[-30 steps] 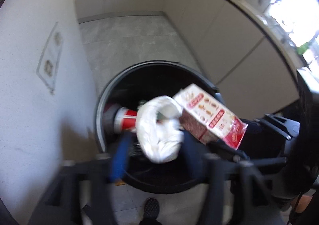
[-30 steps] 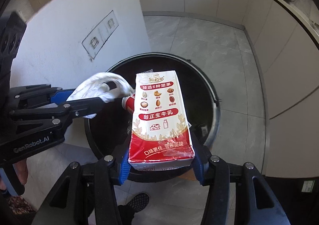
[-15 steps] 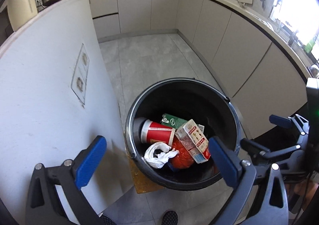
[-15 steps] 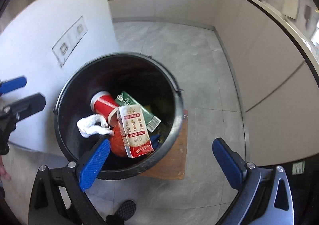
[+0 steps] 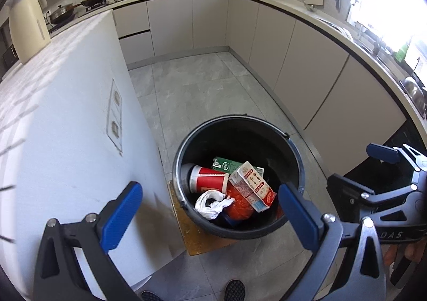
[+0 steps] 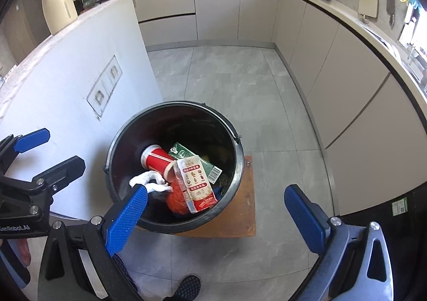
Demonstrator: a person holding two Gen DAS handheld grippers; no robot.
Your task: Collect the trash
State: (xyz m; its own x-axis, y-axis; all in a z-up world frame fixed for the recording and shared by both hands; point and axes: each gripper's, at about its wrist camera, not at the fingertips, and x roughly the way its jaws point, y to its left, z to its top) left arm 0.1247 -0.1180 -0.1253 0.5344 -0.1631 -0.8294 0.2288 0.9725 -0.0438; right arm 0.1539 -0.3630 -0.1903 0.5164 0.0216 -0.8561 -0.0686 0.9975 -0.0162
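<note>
A black trash bucket (image 5: 293,151) (image 6: 117,146) stands on the floor beside a white counter side. Inside it lie a red and white milk carton (image 5: 252,186) (image 6: 196,183), a crumpled white tissue (image 5: 210,202) (image 6: 149,179), a red paper cup (image 5: 208,179) (image 6: 157,161), a green carton (image 5: 224,165) (image 6: 192,157) and something orange. My left gripper (image 5: 210,207) hangs above the bucket, open and empty. My right gripper (image 6: 216,202) is likewise open and empty above it. Each gripper shows in the other's view, at the right edge (image 5: 381,167) and the left edge (image 6: 45,151).
The bucket rests on a brown board (image 6: 240,221) on grey floor tiles (image 5: 200,82). A white counter side (image 5: 66,119) with sockets rises to the left, beige cabinets (image 5: 315,66) curve round the right. The person's shoe (image 6: 186,287) shows at the bottom.
Both grippers opened, letting go of the white tissue and the milk carton, which dropped into the bucket. Both grippers then rose away from it, so the kitchen counters came into view.
</note>
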